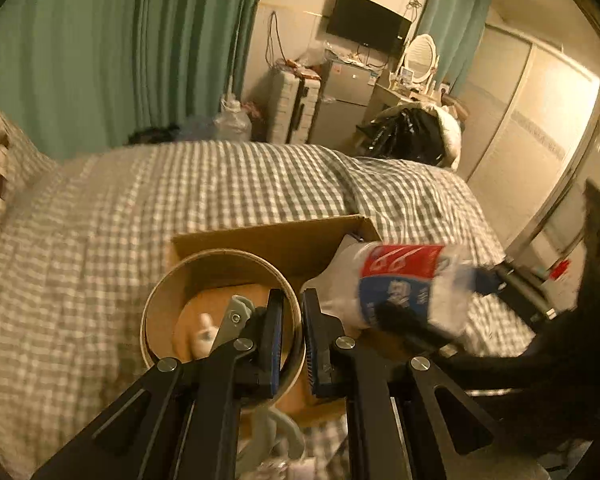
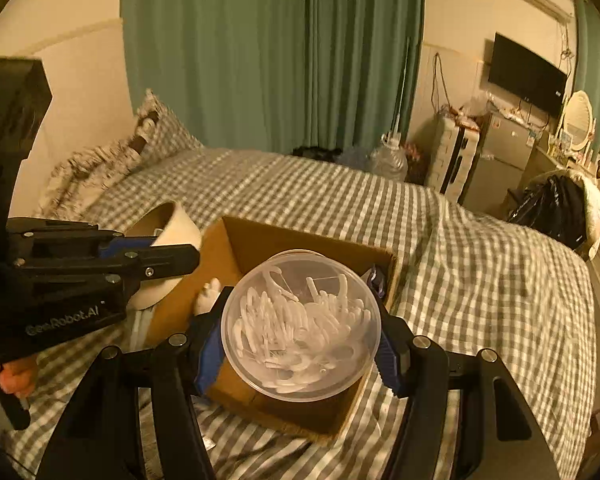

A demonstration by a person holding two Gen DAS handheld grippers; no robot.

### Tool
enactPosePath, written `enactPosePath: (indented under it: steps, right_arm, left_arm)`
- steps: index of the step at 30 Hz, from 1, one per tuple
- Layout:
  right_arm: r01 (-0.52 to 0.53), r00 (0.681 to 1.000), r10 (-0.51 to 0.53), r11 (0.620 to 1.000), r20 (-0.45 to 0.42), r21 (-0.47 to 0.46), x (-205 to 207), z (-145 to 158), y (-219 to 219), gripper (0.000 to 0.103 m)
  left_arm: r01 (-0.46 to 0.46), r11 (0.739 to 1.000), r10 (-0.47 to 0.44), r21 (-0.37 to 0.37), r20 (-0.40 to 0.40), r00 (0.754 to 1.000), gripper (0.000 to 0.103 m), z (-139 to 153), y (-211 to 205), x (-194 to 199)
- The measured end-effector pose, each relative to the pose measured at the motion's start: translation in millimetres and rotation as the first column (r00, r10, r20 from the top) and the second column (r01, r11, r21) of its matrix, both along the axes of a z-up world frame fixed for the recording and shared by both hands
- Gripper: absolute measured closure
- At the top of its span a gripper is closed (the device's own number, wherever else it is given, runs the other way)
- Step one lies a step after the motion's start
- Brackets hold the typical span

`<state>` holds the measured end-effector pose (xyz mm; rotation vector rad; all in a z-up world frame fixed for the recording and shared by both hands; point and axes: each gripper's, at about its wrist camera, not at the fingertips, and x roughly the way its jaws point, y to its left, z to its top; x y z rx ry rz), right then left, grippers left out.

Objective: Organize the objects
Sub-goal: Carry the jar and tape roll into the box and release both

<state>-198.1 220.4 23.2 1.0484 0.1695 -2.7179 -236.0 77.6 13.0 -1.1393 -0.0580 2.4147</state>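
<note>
The left gripper (image 1: pixel 290 336) has its jaws pinching the rim wall of a round paper tub (image 1: pixel 220 308), one finger inside the tub and the other outside against its wall. The tub hangs tilted at the near-left edge of an open cardboard box (image 1: pixel 268 240) that sits on the checked bed (image 1: pixel 100 240). Ahead of the jaws, through the tub's opening, a small pale object (image 1: pixel 204 336) shows, too blurred to name.

The right gripper (image 2: pixel 300 340) has its jaws closed on the sides of a clear plastic jar (image 2: pixel 300 324) seen bottom-on, full of white floss picks (image 2: pixel 296 320). The jar is directly between the fingers and above the box's open interior. In the left wrist view the jar is blurred, with a red and blue label, just right of the left jaws.

Beyond both sets of jaws, green curtains (image 2: pixel 272 52) hang behind the bed.
</note>
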Motion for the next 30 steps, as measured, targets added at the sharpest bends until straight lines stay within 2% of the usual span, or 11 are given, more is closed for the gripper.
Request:
enactPosePath:
  steps: [4, 11, 12, 14, 16, 17, 18, 20, 24, 27, 30]
  right_arm:
    - [0.008, 1.000, -0.008, 1.000, 0.024, 0.009, -16.9, -21.4, 2.6, 0.042]
    - [0.013, 0.999, -0.013, 1.000, 0.050, 0.009, -28.6, -49.0, 10.6, 0.042]
    - [0.011, 0.999, -0.012, 1.000, 0.047, 0.013, -28.7, -50.1, 11.8, 0.041]
    - [0.014, 0.999, -0.015, 1.000, 0.032, 0.027, -27.8, -48.0, 12.2, 0.030]
    - [0.019, 1.000, -0.019, 0.999, 0.004, 0.028, -23.8, -41.9, 13.5, 0.022]
    - [0.019, 1.000, -0.019, 0.999, -0.005, 0.025, -21.5, -39.1, 13.9, 0.021]
    - [0.020, 1.000, -0.019, 1.000, -0.014, 0.022, -19.0, -35.4, 14.1, 0.020]
    - [0.025, 0.999, -0.024, 0.999, -0.032, 0.023, -12.5, -26.1, 14.6, 0.018]
    - [0.034, 0.997, -0.031, 0.999, -0.070, 0.031, 3.3, -3.8, 13.8, 0.017]
    - [0.040, 0.995, -0.035, 0.998, -0.095, 0.050, 21.2, 14.3, 11.3, 0.015]
    - [0.051, 0.992, -0.043, 0.996, -0.117, 0.067, 41.7, 31.5, 10.6, 0.014]
  left_arm:
    - [-0.005, 1.000, 0.005, -0.019, 0.031, 0.999, 0.093, -25.7, 8.8, -23.2]
    - [-0.007, 0.999, 0.009, -0.038, 0.047, 0.999, 0.093, -47.1, 16.9, -49.8]
    - [-0.011, 0.999, 0.013, -0.045, 0.042, 0.999, 0.093, -48.5, 17.6, -50.7]
    - [-0.029, 0.998, 0.031, -0.062, 0.033, 0.999, 0.091, -48.8, 16.2, -51.8]
    - [-0.042, 0.995, 0.045, -0.087, 0.029, 0.999, 0.085, -47.7, 12.3, -50.9]
    - [-0.045, 0.994, 0.048, -0.096, 0.029, 0.998, 0.073, -47.2, 10.5, -49.7]
    - [-0.050, 0.993, 0.053, -0.105, 0.029, 0.998, 0.054, -45.9, 9.0, -48.1]
    - [-0.069, 0.990, 0.072, -0.120, 0.020, 0.997, 0.031, -40.2, 4.7, -42.9]
    - [-0.099, 0.988, 0.099, -0.116, -0.005, 0.995, 0.029, -19.4, -7.1, -26.5]
    - [-0.126, 0.985, 0.121, -0.122, -0.046, 0.992, 0.017, -0.6, -16.7, -9.1]
    - [-0.147, 0.981, 0.137, -0.126, -0.089, 0.987, 0.012, 18.6, -25.0, 13.7]
